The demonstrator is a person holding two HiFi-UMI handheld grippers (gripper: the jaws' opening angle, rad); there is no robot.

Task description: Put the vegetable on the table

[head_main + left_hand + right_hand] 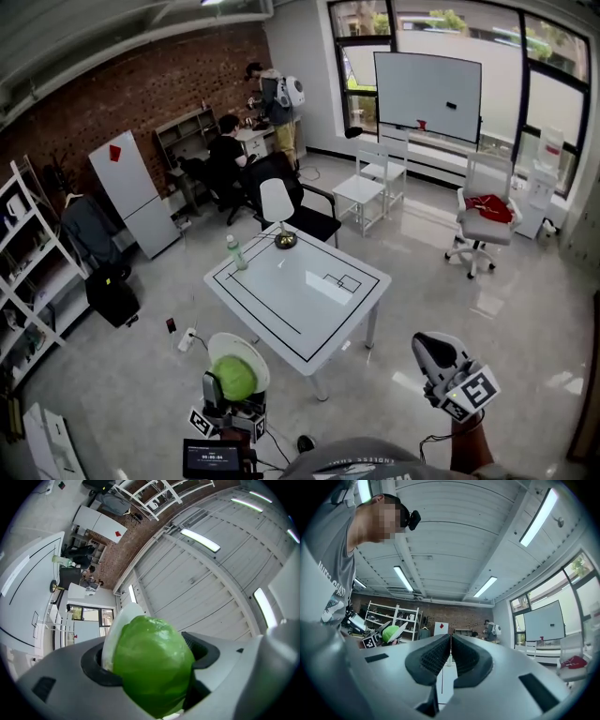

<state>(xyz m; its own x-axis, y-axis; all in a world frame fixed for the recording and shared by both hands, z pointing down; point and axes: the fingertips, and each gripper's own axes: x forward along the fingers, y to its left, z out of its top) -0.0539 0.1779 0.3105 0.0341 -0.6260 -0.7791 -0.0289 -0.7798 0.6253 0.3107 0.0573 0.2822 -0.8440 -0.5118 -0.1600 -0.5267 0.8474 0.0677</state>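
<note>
My left gripper (234, 380) is shut on a round green vegetable (235, 378), held against a white plate (246, 347) that stands between the jaws with it. In the left gripper view the vegetable (152, 665) fills the gap between the black pads, with the plate (123, 623) behind it, tilted upward toward the ceiling. This gripper hangs just off the near left corner of the white table (309, 314). My right gripper (433, 352) is at the lower right, off the table's near side; its pads (438, 657) meet with nothing between them. From the right gripper view the vegetable (391, 632) shows at left.
On the table's far side stand a plastic bottle (235, 251) and a small dark bowl (285, 240). Chairs (370, 192) and an office chair (486, 220) stand beyond the table, shelves (33, 272) at left. Two people (253, 122) are at a desk at the back.
</note>
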